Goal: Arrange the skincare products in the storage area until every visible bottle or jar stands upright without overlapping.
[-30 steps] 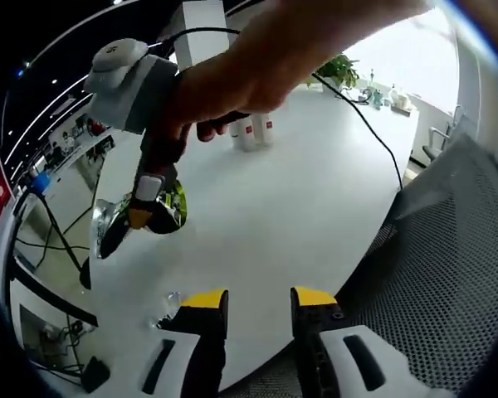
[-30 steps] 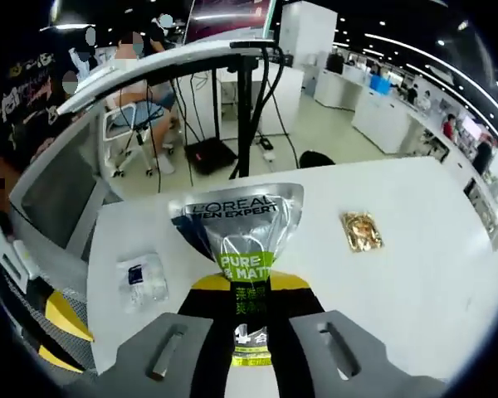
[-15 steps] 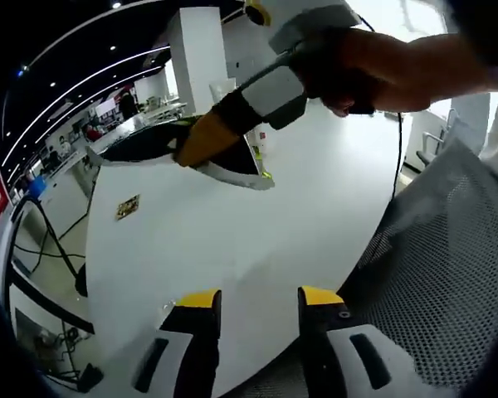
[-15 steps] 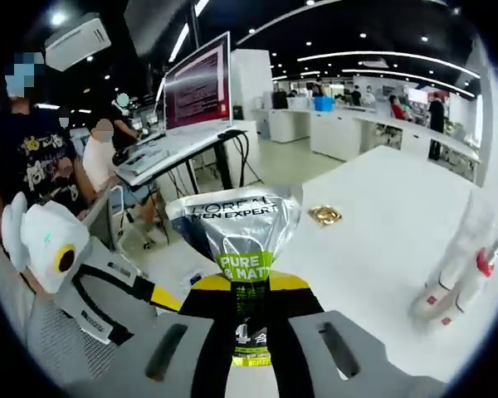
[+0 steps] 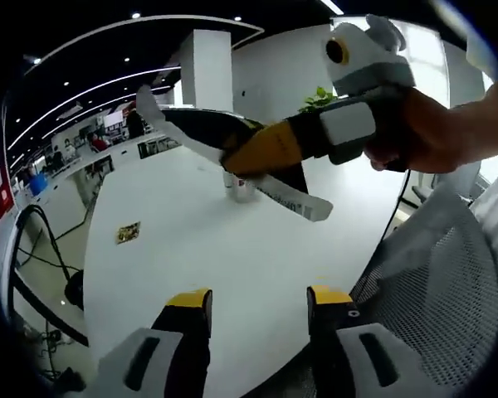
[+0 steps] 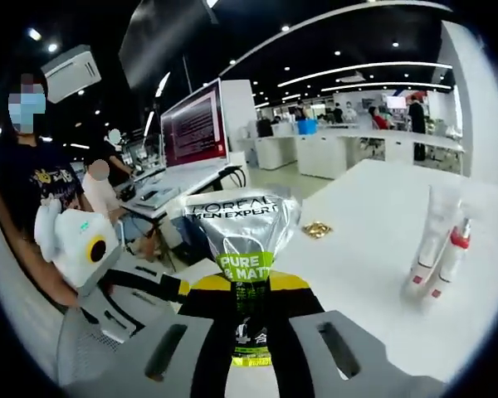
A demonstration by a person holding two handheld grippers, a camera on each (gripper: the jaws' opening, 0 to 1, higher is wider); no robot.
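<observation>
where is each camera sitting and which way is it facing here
Left gripper view: rides on the left hand-held gripper, jaws apart, facing across the white table; the person's hand holds the right hand-held gripper above it.
Right gripper view: rides on the right hand-held gripper, shut on a silver tube, facing along the table toward the upright bottles and office desks.
Shared: the table, the gold sachet, and each view shows the other gripper.
</observation>
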